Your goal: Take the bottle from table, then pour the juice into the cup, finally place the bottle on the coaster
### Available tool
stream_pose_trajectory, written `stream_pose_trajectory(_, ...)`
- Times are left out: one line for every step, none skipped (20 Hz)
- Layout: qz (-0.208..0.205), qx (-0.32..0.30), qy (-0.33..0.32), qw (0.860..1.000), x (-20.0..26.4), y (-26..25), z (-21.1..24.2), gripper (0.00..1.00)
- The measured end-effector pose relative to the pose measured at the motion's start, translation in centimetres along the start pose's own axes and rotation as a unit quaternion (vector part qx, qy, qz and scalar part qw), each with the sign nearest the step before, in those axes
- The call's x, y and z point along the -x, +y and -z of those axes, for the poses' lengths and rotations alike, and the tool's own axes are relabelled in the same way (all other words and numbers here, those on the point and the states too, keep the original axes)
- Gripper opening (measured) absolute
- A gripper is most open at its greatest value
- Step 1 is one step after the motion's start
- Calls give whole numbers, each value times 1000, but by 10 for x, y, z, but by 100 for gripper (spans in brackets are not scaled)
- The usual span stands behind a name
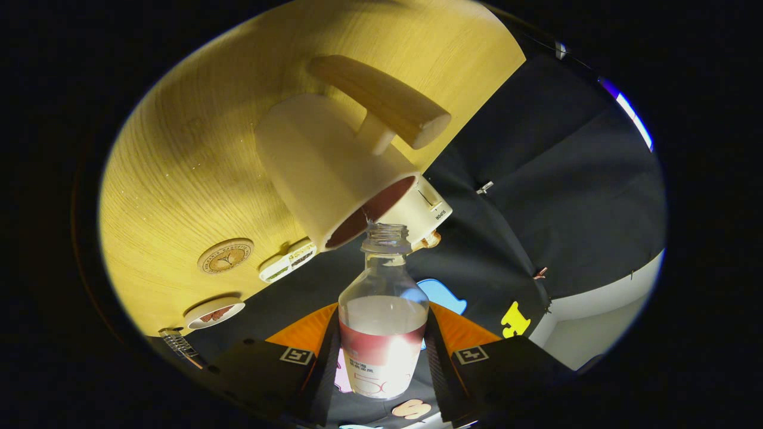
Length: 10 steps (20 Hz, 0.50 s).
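The tongs (384, 357) were clamped on the bottle (384, 322) – both fingers pressing its label – tilting its mouth at the cup (334, 173) rim (for pouring).

1. Bottle (383, 310): clear, uncapped, with a red and white label, a little liquid inside. It sits between the jaws, both fingers pressed on its sides, its open mouth at the cup's rim.
2. Cup (325, 170): cream, with a wooden handle and dark inside, standing on the wood tabletop (191, 149).
3. Coaster (225, 256): round, tan, printed, flat on the tabletop, near the cup.
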<state>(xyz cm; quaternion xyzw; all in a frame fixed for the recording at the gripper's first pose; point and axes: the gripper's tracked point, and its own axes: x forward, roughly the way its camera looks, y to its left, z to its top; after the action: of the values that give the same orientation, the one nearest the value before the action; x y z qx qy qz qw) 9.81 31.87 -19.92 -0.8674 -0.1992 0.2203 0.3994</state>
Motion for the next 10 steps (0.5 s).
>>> stream_pose_trajectory(1, 1, 0, 1000, 1, 0, 0, 70)
stream_pose_trajectory(1, 1, 0, 1000, 0, 1, 1, 70)
stream_pose_trajectory(0, 1, 0, 1000, -1, 0, 0, 70)
stream_pose_trajectory(0, 1, -1, 1000, -1, 1, 0, 70)
stream_pose_trajectory(1, 3, -2, 1000, -1, 0, -1, 70)
stream_pose_trajectory(1, 3, -4, 1000, -1, 0, -1, 70)
stream_pose_trajectory(0, 3, -5, 1000, -1, 0, -2, 70)
stream_pose_trajectory(-1, 2, -5, 1000, 0, 1, -2, 70)
stream_pose_trajectory(-1, 2, -5, 1000, 1, 2, -1, 70)
stream_pose_trajectory(-1, 2, -4, 1000, 1, 1, 0, 70)
